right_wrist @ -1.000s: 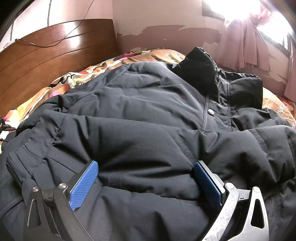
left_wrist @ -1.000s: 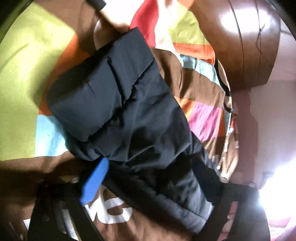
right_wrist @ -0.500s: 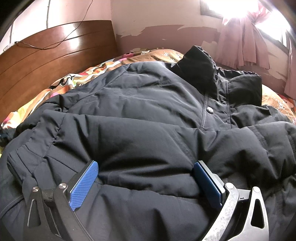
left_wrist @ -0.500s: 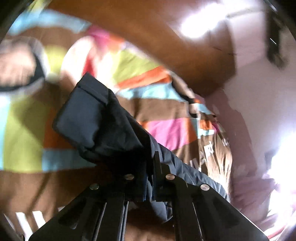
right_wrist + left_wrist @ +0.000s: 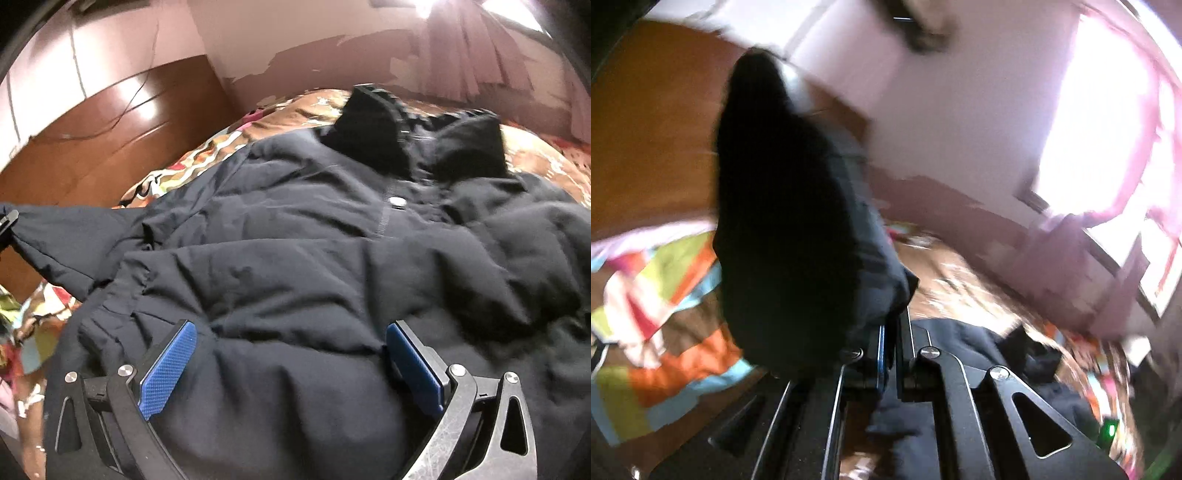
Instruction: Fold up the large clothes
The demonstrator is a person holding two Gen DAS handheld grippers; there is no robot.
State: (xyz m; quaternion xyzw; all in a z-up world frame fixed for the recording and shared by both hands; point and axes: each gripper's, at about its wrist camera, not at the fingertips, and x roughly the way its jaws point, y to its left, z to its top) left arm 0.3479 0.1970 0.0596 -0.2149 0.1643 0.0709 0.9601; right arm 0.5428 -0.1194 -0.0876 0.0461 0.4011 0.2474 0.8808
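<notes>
The left hand-held gripper is clamping the jacket's sleeve, which is rising in front of it. The right hand-held gripper is standing with jaws apart, pressing into the dark jacket, which is lying ahead across the bed. Beyond is standing the wooden headboard.

Wooden headboard, pink walls, bright window
</notes>
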